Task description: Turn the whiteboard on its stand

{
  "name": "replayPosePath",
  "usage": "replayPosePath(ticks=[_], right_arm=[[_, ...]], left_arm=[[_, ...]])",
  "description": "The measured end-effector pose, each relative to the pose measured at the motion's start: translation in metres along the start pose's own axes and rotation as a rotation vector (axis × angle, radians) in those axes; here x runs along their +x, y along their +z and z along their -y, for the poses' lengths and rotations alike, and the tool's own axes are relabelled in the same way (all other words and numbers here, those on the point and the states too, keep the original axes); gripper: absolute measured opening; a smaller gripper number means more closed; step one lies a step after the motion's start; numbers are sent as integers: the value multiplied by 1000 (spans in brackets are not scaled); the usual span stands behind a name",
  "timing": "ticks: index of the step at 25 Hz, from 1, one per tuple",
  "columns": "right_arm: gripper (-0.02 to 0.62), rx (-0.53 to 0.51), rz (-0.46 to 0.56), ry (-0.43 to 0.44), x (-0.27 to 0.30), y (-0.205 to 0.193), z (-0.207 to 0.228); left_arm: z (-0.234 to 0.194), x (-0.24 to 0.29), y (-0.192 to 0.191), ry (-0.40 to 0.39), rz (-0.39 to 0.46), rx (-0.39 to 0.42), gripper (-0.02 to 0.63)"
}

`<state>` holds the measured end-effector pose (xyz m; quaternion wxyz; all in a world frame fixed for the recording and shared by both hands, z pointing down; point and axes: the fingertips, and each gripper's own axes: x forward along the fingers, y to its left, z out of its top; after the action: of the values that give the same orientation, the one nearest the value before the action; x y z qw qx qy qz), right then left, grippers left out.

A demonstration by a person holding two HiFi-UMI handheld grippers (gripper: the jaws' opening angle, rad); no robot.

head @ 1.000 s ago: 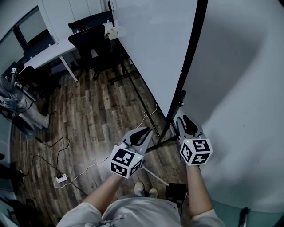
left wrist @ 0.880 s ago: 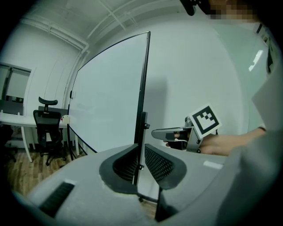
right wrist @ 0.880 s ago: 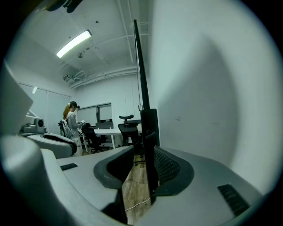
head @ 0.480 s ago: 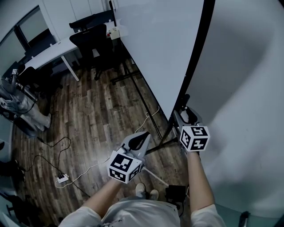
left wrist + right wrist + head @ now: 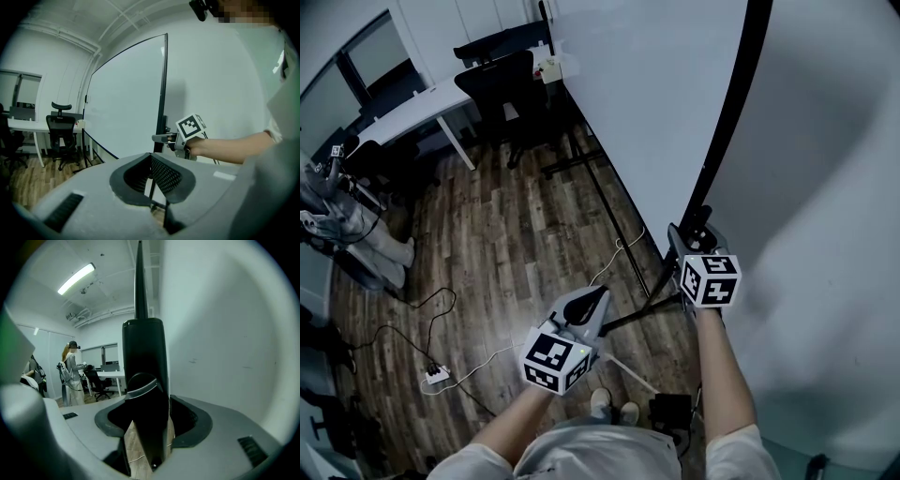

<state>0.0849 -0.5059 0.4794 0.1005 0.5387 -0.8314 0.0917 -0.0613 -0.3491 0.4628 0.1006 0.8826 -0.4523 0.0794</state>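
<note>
The large white whiteboard (image 5: 656, 112) stood upright on its black metal stand (image 5: 637, 316) on the dark wooden plank floor (image 5: 506, 234), close in front of the person and beside a plain pale wall. Its black frame edge (image 5: 731, 122) ran down toward the right gripper (image 5: 694, 246).

The step in hand looked like swinging the board round by that edge. To do it well, the pull would probably need to be slow and level, in line with the board's own turning arc, so that the thin frame did not twist out of the grip. The grip had to stay square on the frame rather than sliding along it. The stand's foot lay near the person's shoes, and a pale cable (image 5: 614, 251) trailed across the floor beside it. Either could catch if the stand shifted, so the feet were best kept back.

The right gripper's fingers were closed onto the lower end of the black frame edge, which filled the gap between them in the right gripper view. The left gripper (image 5: 589, 302) hung lower, well apart from the board. Its fingers were drawn together at the tips, held nothing and touched nothing. It seemed free to steady the stand if that was needed.
</note>
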Motion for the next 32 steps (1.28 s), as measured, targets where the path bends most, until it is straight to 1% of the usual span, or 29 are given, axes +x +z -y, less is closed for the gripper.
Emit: replayPosePath(ticks=[5, 10, 17, 22, 27, 32], right_arm=[[189, 4, -1, -17, 9, -8, 6], [179, -16, -4, -30, 7, -2, 6], [180, -19, -12, -24, -9, -4, -10], [179, -20, -15, -25, -26, -16, -19], [179, -21, -15, -21, -51, -17, -39], [181, -32, -14, -20, -72, -11, -62]], left_arm=[[-4, 2, -6, 15, -6, -4, 11], [0, 0, 2, 11, -2, -9, 11], [8, -11, 2, 2, 2, -10, 11], [19, -18, -8, 2, 7, -11, 11], [32, -31, -8, -9, 9, -19, 11], [39, -50, 0, -11, 15, -26, 11]])
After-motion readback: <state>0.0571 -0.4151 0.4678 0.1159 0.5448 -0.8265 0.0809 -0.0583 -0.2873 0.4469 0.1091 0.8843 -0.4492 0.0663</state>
